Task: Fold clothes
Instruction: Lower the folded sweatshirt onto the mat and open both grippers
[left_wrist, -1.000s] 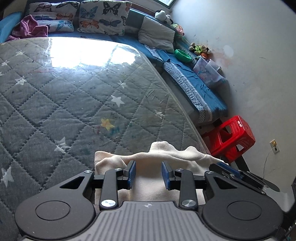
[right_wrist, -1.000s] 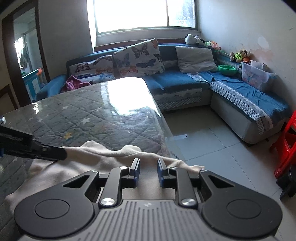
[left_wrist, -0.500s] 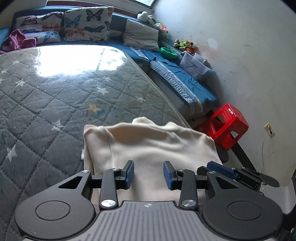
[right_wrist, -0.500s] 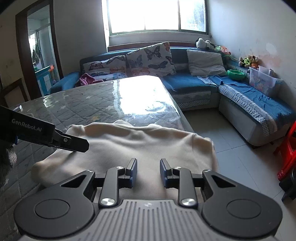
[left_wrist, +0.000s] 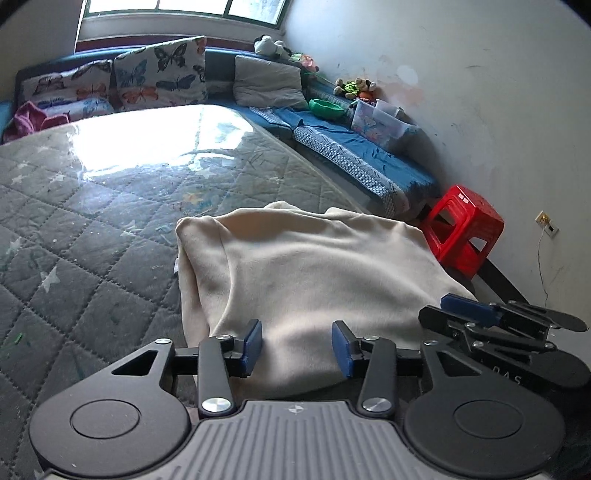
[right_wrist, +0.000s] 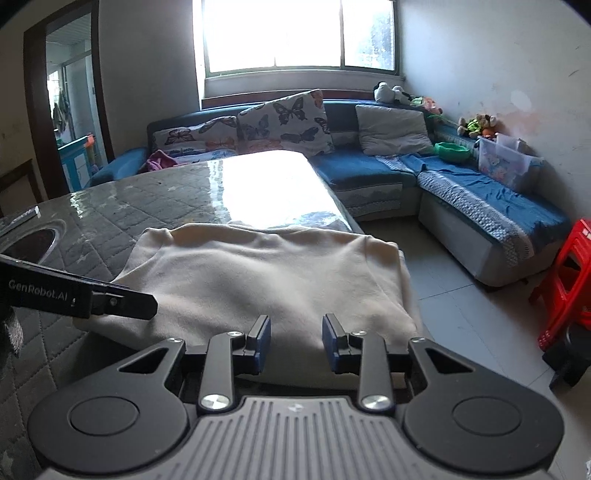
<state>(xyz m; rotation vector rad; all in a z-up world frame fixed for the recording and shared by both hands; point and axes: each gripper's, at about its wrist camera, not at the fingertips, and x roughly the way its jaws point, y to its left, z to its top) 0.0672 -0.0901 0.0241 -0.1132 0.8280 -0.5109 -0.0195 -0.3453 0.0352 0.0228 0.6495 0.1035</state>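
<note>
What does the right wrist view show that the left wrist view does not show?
Only the right wrist view shows the doorway and the floor tiles beside the table. Only the left wrist view shows the wall socket. Both show the cream garment folded on the quilted table, the blue sofa, the red stool, and both open grippers: left gripper, right gripper.
</note>
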